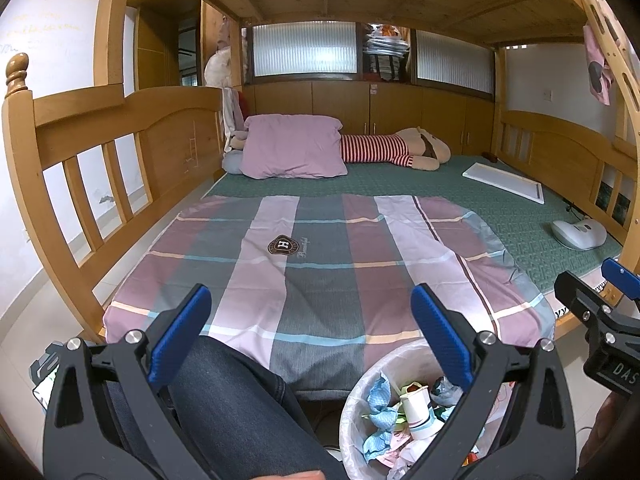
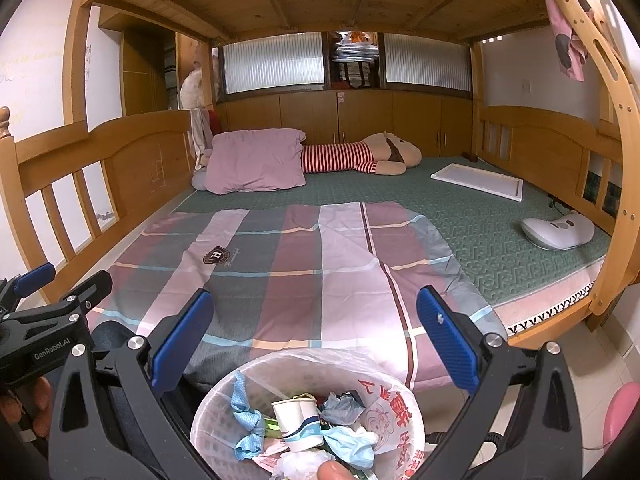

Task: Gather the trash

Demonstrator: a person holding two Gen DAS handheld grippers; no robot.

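Observation:
A white mesh trash bin lined with a plastic bag stands on the floor at the bed's foot. It holds a paper cup, blue crumpled tissues and other scraps. In the left wrist view the same bin sits low right, with the cup inside. My left gripper is open above the checked quilt, nothing between its blue pads. My right gripper is open too, empty, just above the bin. Each gripper shows at the edge of the other's view.
A wooden bunk bed frame surrounds a green mattress with a pink pillow, a striped plush toy, a white board and a white device. A jeans-clad leg is beside the bin. A pink object sits on the floor right.

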